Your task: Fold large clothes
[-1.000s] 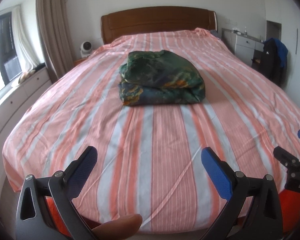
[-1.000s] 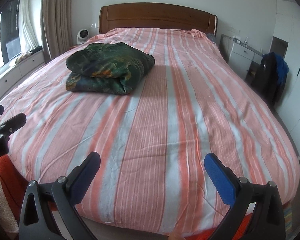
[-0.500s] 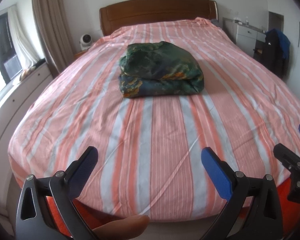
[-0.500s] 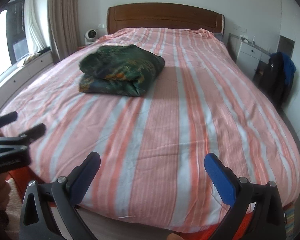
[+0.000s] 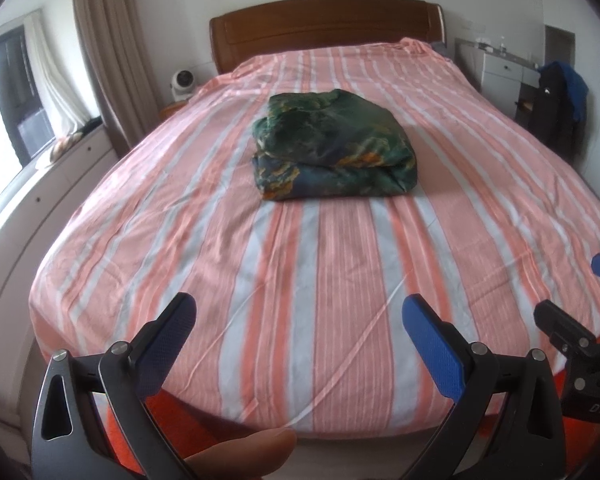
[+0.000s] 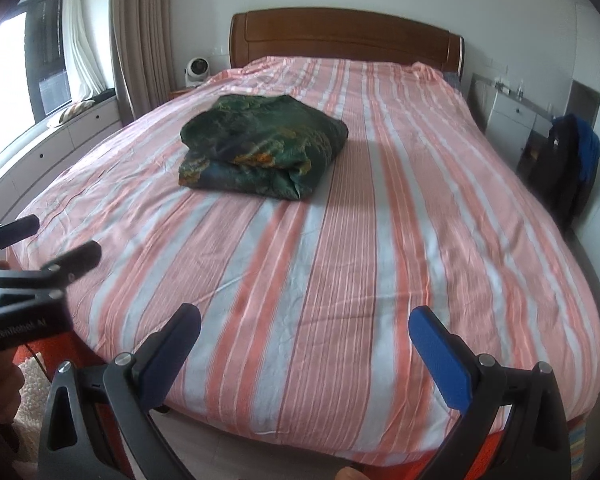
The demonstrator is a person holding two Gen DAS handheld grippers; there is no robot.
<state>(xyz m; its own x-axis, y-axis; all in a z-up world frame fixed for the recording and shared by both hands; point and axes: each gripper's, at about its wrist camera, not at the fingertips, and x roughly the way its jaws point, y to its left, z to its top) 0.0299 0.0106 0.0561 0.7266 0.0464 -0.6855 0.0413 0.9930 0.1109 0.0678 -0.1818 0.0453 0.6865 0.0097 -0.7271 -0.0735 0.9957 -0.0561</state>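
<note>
Both tongs, left and right, gaped empty; folded garment lay at twelve o'clock on the bed; only the left view showed a fingertip.

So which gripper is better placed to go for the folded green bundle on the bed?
Left, marginally. The folded green bundle sits almost straight ahead of the left gripper, while it lies off to the left of the right gripper. Both have open, empty jaws and are well short of it.
</note>
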